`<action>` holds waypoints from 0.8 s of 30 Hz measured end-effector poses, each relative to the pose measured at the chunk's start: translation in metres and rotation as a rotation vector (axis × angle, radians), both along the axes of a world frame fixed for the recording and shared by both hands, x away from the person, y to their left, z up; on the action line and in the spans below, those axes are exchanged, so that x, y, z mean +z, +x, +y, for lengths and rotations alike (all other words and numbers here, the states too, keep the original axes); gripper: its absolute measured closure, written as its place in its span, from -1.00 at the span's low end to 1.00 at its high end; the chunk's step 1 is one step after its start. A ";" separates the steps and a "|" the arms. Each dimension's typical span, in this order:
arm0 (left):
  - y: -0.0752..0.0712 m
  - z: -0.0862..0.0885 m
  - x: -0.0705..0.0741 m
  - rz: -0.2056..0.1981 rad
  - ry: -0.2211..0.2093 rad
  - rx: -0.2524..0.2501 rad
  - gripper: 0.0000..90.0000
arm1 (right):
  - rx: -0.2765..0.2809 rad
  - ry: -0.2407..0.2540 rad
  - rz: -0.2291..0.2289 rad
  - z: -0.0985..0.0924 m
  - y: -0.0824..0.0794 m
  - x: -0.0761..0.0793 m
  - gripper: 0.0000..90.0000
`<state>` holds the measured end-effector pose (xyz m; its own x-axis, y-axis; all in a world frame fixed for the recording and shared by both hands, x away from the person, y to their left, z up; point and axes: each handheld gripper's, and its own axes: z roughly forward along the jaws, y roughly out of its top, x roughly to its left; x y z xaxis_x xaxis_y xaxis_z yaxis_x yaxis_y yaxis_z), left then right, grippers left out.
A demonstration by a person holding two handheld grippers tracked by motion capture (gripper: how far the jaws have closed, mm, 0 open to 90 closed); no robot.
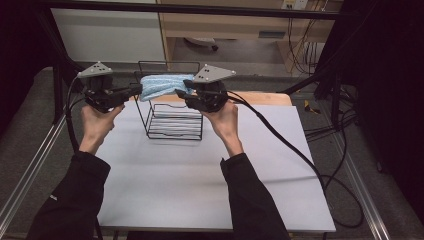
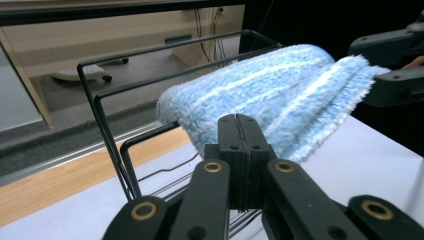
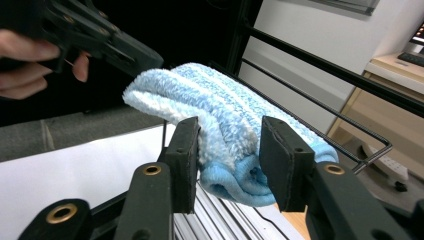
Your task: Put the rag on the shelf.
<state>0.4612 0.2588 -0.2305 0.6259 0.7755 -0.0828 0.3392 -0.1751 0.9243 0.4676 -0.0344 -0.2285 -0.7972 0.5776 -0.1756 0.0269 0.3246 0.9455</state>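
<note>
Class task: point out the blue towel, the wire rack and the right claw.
blue towel (image 2: 260, 95), left gripper view, its top.
wire rack (image 1: 172, 135), high view, its base.
right claw (image 3: 227, 150), right gripper view, between its tips.

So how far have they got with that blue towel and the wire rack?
Done: the towel already lies folded across the top of the rack. In hand: the left gripper is shut on one end, while the right gripper has its jaws open around the other end. Left, probably: letting go and pulling both hands clear, or tidying the drape first.
</note>
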 end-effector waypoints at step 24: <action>0.005 -0.007 -0.014 0.006 0.007 0.006 1.00 | 0.036 0.045 0.053 -0.002 -0.004 0.004 0.33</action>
<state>0.4659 0.2516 -0.2446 0.6208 0.7798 -0.0810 0.3460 -0.1798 0.9209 0.4636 -0.0361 -0.2247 -0.8249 0.5550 -0.1072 0.0660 0.2830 0.9568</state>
